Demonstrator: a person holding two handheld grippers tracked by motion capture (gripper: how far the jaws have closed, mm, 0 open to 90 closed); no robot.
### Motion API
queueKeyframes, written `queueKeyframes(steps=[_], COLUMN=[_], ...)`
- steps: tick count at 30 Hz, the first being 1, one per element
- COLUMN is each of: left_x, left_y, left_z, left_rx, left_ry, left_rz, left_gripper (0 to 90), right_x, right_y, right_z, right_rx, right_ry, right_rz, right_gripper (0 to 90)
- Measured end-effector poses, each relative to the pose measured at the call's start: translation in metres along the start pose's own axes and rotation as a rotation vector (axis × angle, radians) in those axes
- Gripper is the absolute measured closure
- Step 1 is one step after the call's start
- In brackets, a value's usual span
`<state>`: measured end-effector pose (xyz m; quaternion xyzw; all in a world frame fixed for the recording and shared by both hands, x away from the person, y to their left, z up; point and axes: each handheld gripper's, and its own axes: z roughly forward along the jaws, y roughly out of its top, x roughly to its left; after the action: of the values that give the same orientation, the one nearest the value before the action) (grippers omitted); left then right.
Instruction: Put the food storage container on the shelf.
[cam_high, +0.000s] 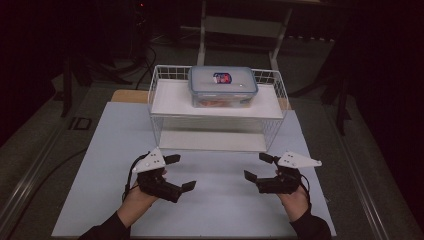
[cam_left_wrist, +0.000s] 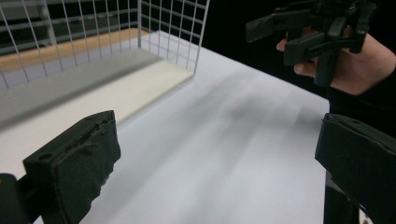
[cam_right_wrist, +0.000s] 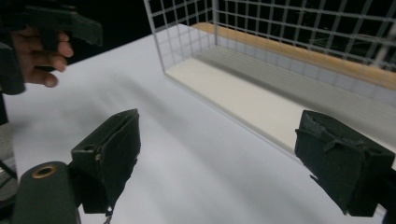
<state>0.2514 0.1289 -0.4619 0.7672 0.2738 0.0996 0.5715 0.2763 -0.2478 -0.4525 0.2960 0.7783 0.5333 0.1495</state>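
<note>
A clear lidded plastic food box (cam_high: 223, 86) with a red-and-blue label sits on the top shelf of a white wire rack (cam_high: 162, 94) at the back of the table. My left gripper (cam_high: 180, 172) hovers over the white tabletop (cam_high: 215, 205) in front of the rack, jaws wide apart and empty. My right gripper (cam_high: 258, 166) mirrors it on the right, also open and empty. In the left gripper view its own gripper (cam_left_wrist: 215, 154) faces the right gripper (cam_left_wrist: 280, 35) held in a hand. The right gripper view looks past its gripper (cam_right_wrist: 224, 154) toward the rack's lower shelf (cam_right_wrist: 243, 100).
The rack's lower shelf (cam_high: 212, 140) is a bare white board open toward me. A wooden table edge (cam_high: 129, 96) shows behind the white sheet. Dark floor, cables (cam_high: 145, 60) and a white frame stand (cam_high: 240, 25) lie beyond the table.
</note>
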Motion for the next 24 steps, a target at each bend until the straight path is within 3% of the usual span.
queueKeyframes(steps=[10, 18, 24], left_x=[0.007, 0.016, 0.021], left_y=[-0.029, -0.044, -0.056], left_z=[-0.011, -0.030, -0.033], left_rx=[0.015, -0.003, 0.011], left_ry=[-0.008, 0.026, 0.045], left_rz=[-0.012, -0.025, -0.041], left_gripper=[0.0, 0.0, 0.0], right_x=[-0.010, -0.014, -0.019], right_y=[-0.029, -0.045, -0.055], right_z=[-0.023, -0.035, -0.039], right_rx=[0.004, 0.019, 0.025], right_ry=[-0.060, -0.088, -0.100], right_rz=[0.048, 0.061, 0.072], right_gripper=[13.9, 14.1, 14.2])
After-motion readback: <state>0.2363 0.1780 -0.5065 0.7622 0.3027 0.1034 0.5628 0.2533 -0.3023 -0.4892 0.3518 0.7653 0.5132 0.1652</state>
